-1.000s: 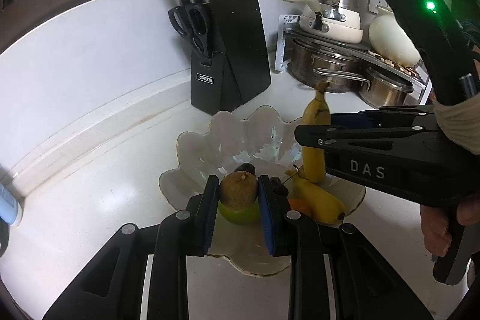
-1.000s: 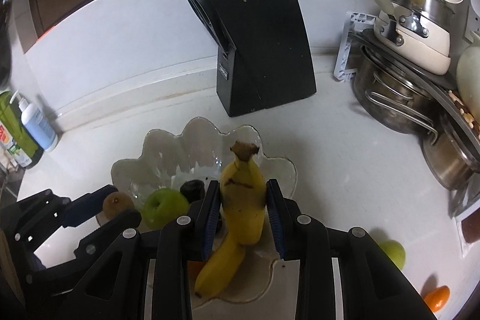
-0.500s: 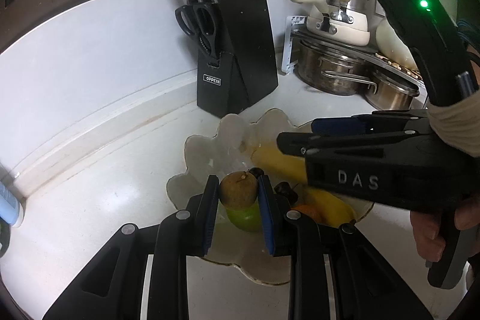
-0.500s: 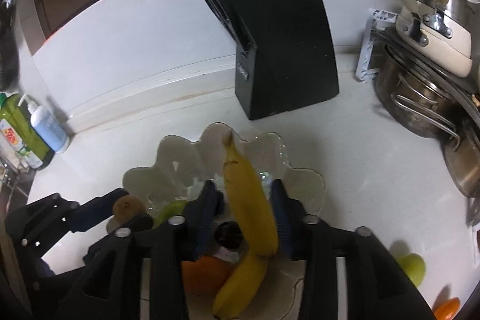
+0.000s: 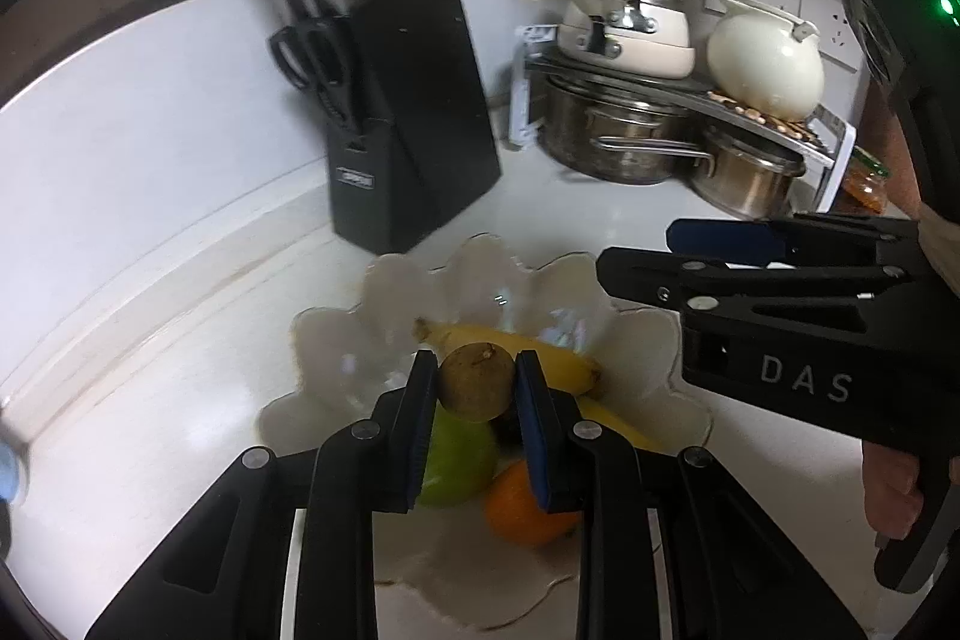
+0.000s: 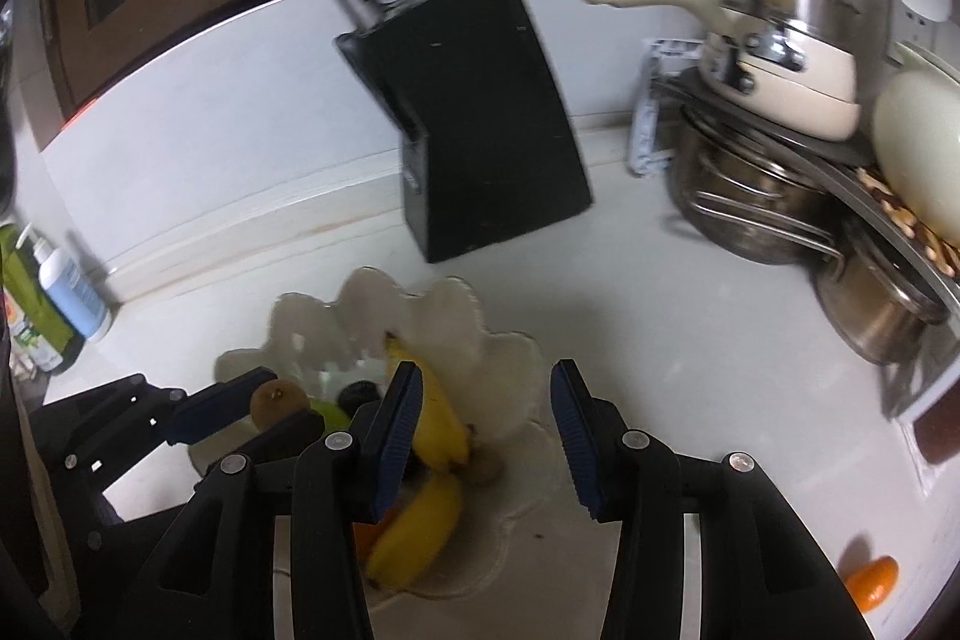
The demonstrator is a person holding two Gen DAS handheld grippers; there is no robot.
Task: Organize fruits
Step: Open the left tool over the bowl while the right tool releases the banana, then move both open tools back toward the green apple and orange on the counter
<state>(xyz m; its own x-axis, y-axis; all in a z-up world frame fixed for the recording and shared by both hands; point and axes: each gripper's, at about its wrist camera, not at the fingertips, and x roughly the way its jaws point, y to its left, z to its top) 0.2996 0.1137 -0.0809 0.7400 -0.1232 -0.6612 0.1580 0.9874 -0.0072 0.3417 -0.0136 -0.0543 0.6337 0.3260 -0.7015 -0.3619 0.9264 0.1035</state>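
Beneath the left gripper [image 5: 475,388], its kiwi [image 5: 477,381] half-hides a green apple [image 5: 459,457].

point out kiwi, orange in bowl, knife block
kiwi [image 5: 476,379]: left wrist view, brown skin between pads.
orange [image 5: 528,511]: left wrist view, exposed front.
knife block [image 5: 420,112]: left wrist view, broad black side.

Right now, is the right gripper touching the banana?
Apart. In the right wrist view the right gripper stands open, and the banana lies in the bowl, clear of both pads.
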